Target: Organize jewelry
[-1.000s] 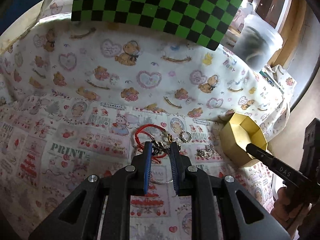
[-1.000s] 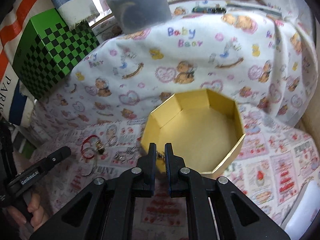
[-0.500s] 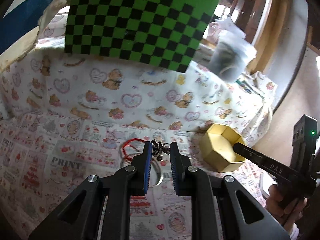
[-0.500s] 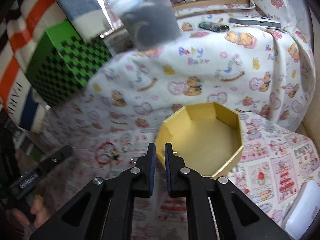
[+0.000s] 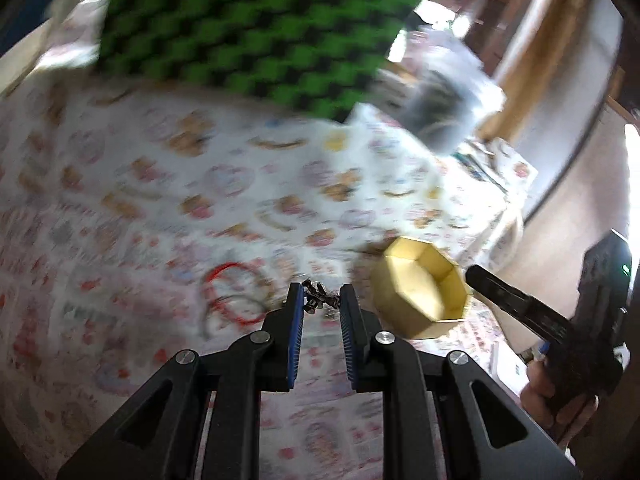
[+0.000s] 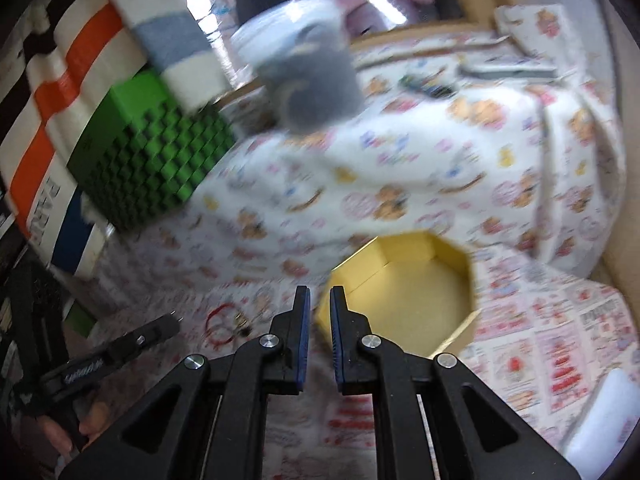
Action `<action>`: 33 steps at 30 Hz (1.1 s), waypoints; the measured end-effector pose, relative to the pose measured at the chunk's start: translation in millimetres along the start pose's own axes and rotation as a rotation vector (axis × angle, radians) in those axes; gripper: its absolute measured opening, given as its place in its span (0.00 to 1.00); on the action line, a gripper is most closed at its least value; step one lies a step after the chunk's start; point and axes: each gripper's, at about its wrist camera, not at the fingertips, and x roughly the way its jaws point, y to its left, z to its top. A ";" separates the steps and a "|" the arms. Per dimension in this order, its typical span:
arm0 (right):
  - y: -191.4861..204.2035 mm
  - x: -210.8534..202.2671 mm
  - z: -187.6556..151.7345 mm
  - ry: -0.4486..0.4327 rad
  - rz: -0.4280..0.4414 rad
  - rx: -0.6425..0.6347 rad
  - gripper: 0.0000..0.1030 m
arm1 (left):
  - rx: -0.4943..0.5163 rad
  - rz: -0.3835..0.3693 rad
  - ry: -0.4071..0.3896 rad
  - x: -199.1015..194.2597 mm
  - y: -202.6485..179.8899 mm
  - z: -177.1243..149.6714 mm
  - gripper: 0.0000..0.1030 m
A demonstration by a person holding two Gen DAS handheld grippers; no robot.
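My left gripper (image 5: 320, 298) is shut on a small dark metal jewelry piece (image 5: 319, 299) held between its fingertips, lifted above the patterned cloth. A red cord bracelet (image 5: 232, 294) lies on the cloth below left of it, with a pale ring beside it. The yellow octagonal box (image 5: 420, 292) stands open and empty to the right; it also shows in the right wrist view (image 6: 404, 296). My right gripper (image 6: 319, 300) is nearly closed and empty, just left of the box. The red bracelet (image 6: 220, 322) lies left of it. The view is motion-blurred.
A green checkered box (image 5: 260, 28) stands at the back left, also in the right wrist view (image 6: 148, 152). A translucent plastic tub (image 6: 304, 68) sits on the raised cloth behind. Striped fabric (image 6: 72, 80) hangs at left. The cloth's right edge drops off.
My left gripper has lifted with the metal piece and swung right toward the yellow box. My right gripper has drawn back up and left from the box.
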 end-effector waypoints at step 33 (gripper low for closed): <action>-19.0 -6.2 5.6 -0.026 -0.035 0.069 0.23 | 0.250 0.185 -0.165 -3.9 -63.8 -4.9 0.86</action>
